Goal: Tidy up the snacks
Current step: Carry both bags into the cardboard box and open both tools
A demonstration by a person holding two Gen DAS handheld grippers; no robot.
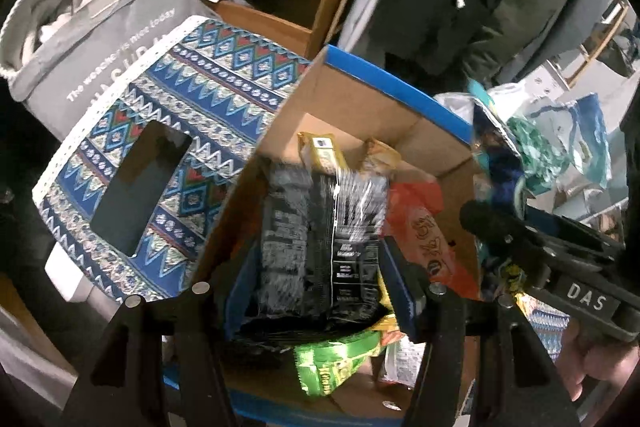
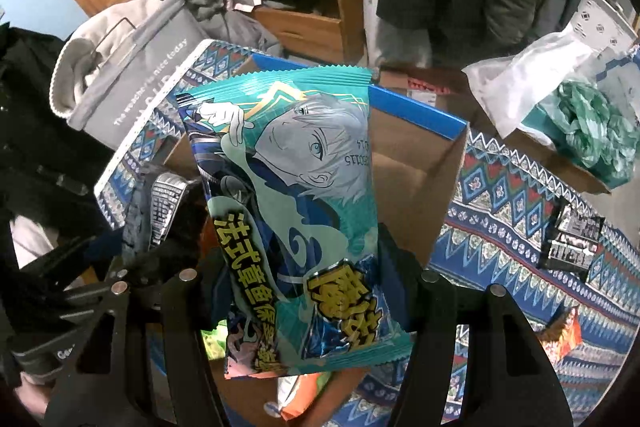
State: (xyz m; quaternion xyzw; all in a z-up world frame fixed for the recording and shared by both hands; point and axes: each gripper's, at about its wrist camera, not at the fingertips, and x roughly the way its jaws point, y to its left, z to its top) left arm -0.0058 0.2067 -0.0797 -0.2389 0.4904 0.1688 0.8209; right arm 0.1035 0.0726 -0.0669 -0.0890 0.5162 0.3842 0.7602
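Observation:
My left gripper (image 1: pixel 316 279) is shut on a black snack packet (image 1: pixel 320 239) and holds it inside the cardboard box (image 1: pixel 352 99) with a blue rim. In the box lie a yellow packet (image 1: pixel 320 151), an orange packet (image 1: pixel 424 223) and a green packet (image 1: pixel 340 359). My right gripper (image 2: pixel 304 283) is shut on a teal snack bag (image 2: pixel 296 211) with an anime figure, held above the same box (image 2: pixel 416 167). The right gripper also shows in the left wrist view (image 1: pixel 560 251), at the box's right side.
The box stands on a blue patterned cloth (image 1: pixel 180 131). A grey fabric bag (image 1: pixel 92 39) stands behind it, wooden drawers (image 2: pixel 304 23) beyond. A black packet (image 2: pixel 572 239) and an orange packet (image 2: pixel 564 339) lie on the cloth at right. Plastic bags (image 2: pixel 576 119) sit at far right.

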